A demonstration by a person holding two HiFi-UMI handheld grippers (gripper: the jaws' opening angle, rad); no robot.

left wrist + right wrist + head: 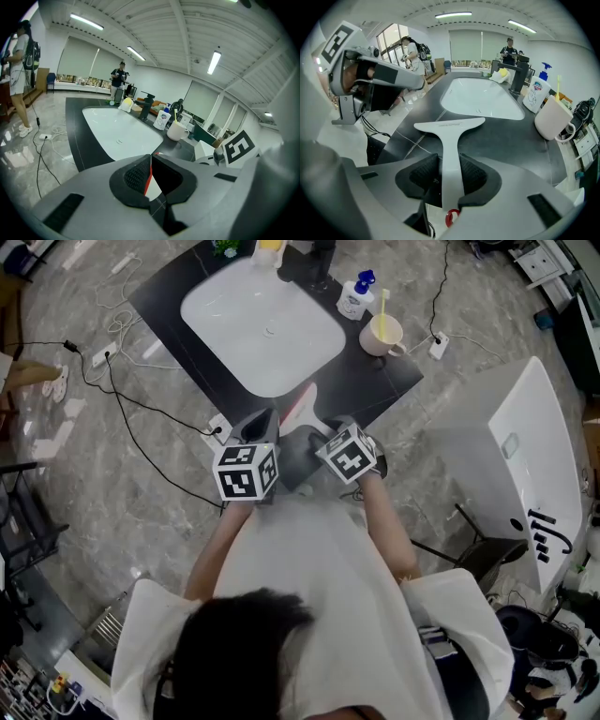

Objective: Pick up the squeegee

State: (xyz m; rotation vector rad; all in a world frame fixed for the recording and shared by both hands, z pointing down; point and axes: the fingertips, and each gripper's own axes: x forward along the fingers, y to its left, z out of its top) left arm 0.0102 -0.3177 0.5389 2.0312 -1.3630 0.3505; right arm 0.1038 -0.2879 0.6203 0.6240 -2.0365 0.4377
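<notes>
The squeegee [450, 126] is white and T-shaped, with a red loop at its handle end. It lies on the dark counter [520, 140] near the front edge, head toward the sink. My right gripper [450, 174] straddles the handle, and both dark pads rest against its sides. In the head view the squeegee [302, 407] pokes out ahead of the right gripper [307, 433]. My left gripper [261, 421] hovers just left of it, jaws together and holding nothing. Through its narrow slit only a red-and-white sliver of the squeegee [149, 174] shows.
A white sink [262, 324] fills the counter's middle. Behind it stand a black tap [319, 263], a soap bottle [356, 296] and a mug [380, 334] holding a yellow stick. Cables [122, 390] trail over the floor at left. A white appliance [525, 456] stands at right.
</notes>
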